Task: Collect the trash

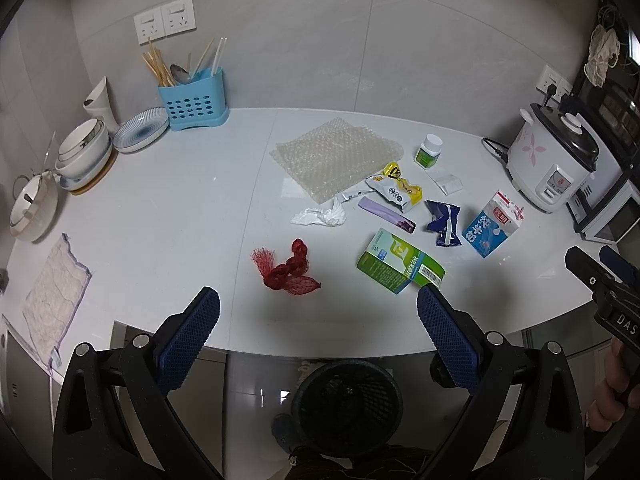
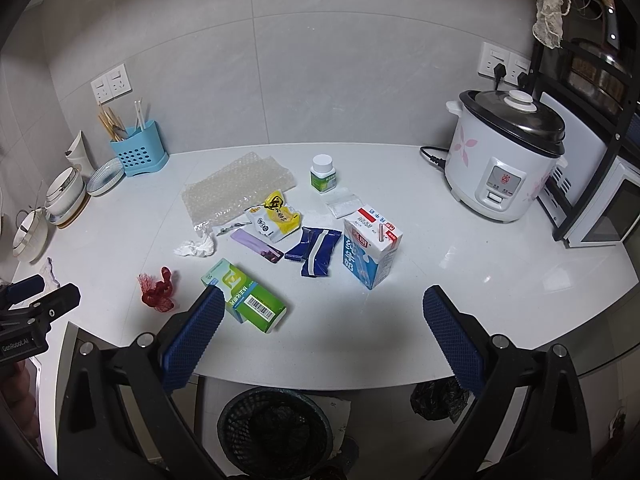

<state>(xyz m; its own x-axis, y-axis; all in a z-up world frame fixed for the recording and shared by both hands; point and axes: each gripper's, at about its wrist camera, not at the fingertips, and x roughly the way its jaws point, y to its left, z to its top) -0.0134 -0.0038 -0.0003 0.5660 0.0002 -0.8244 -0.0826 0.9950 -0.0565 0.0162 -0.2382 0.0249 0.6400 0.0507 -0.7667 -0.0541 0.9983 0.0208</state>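
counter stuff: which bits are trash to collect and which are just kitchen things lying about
Trash job: red net, green box, milk carton, blue wrapper, yellow packet, tissue, bubble wrap, bin.

Just there: rice cooker, utensil holder, bowls.

Setting: home kitchen. Evidence: white counter [image 2: 460,280] against grey tiled wall [image 2: 320,60]; rice cooker [image 2: 504,160] at right, plugged into wall socket [image 2: 505,65]; blue cutlery caddy [image 1: 193,100] with chopsticks, upper left; stacked bowls [image 1: 84,148] and plate [image 1: 141,130] at left edge; microwave [image 2: 600,216] far right; mesh waste bin [image 2: 275,428] on floor, bottom centre.
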